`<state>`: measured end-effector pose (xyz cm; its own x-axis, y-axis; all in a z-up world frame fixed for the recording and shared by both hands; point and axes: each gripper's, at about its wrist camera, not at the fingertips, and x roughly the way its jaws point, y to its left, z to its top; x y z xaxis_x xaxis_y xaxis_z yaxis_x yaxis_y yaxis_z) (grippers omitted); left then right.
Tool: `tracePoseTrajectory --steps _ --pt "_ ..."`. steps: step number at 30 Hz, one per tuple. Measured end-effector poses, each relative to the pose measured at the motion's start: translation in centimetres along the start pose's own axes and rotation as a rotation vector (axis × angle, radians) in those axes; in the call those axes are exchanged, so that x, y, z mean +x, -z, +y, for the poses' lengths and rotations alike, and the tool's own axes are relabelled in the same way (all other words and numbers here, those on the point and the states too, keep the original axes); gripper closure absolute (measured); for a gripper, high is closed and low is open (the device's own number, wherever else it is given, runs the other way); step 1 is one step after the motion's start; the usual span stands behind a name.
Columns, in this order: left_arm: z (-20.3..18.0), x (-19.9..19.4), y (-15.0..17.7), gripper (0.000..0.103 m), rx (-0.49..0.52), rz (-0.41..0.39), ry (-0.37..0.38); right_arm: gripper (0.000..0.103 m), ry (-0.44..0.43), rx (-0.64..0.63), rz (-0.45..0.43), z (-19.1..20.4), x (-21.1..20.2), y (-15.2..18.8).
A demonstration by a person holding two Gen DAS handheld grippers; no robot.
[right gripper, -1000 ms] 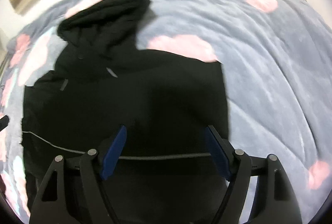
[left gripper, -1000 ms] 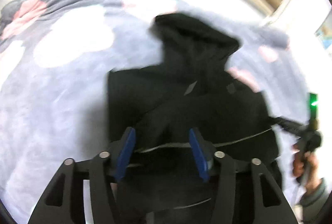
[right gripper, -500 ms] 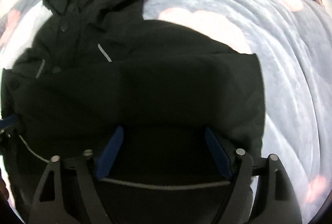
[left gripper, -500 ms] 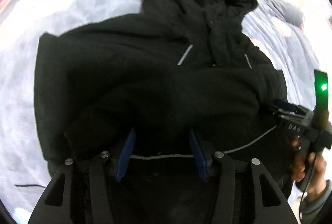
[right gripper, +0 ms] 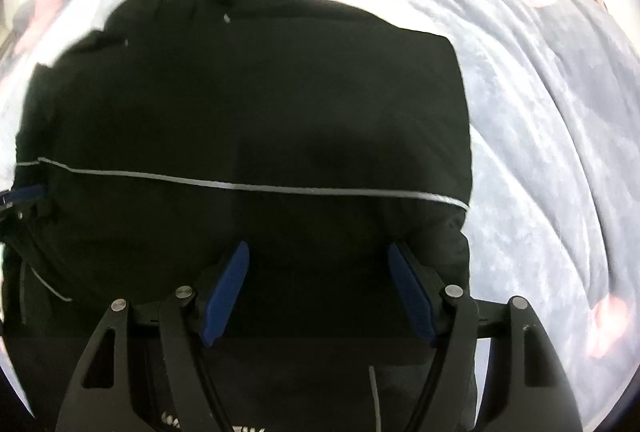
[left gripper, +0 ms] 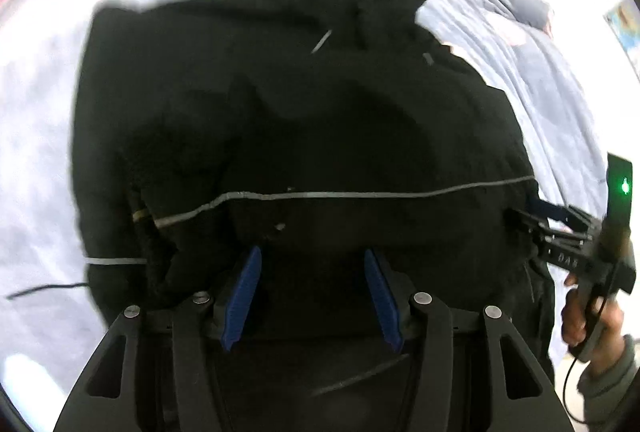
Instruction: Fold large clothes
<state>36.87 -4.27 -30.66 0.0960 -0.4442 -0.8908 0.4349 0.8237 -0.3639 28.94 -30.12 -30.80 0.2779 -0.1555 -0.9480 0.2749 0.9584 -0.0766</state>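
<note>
A black hooded jacket (left gripper: 304,104) is spread on a grey blanket with pink patches (right gripper: 540,112), its hood at twelve o'clock and a pale piping line across its body. The left gripper (left gripper: 311,296) is seen at six o'clock, jaws about half apart over dark fabric; whether cloth is pinched cannot be told. The right gripper (right gripper: 318,290) is held wider apart over the jacket's lower part, its grip likewise undecided. A hand (left gripper: 588,316) is seen at four o'clock in the left view
</note>
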Motion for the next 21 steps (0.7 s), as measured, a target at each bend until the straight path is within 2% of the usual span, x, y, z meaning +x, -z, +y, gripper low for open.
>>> tracePoseTrajectory --steps 3,6,11,13,15,18,21 --pt "1.0 0.6 -0.5 0.048 -0.053 -0.003 0.024 0.025 0.024 -0.02 -0.006 0.6 1.0 -0.1" --pt "1.1 0.5 -0.6 0.048 -0.061 -0.007 0.018 0.024 0.018 -0.026 -0.007 0.5 1.2 -0.3" --pt "-0.2 0.4 -0.2 0.048 -0.026 -0.013 -0.049 0.024 0.008 -0.045 0.04 0.2 1.0 -1.6" --pt "-1.3 -0.7 -0.8 0.048 -0.001 -0.007 -0.079 0.031 -0.035 -0.037 0.038 0.3 0.0 -2.8" --pt "-2.4 -2.7 -1.1 0.047 0.039 -0.047 -0.076 0.031 -0.1 -0.029 -0.006 -0.6 -2.3 -4.0" --pt "-3.5 -5.9 -3.0 0.047 0.06 -0.119 -0.07 0.031 -0.116 -0.029 -0.065 -1.5 -4.3 -6.6" --pt "-3.4 -7.9 -6.4 0.045 0.047 -0.192 -0.072 0.031 -0.158 -0.005 -0.119 -2.9 -4.8 -11.1"
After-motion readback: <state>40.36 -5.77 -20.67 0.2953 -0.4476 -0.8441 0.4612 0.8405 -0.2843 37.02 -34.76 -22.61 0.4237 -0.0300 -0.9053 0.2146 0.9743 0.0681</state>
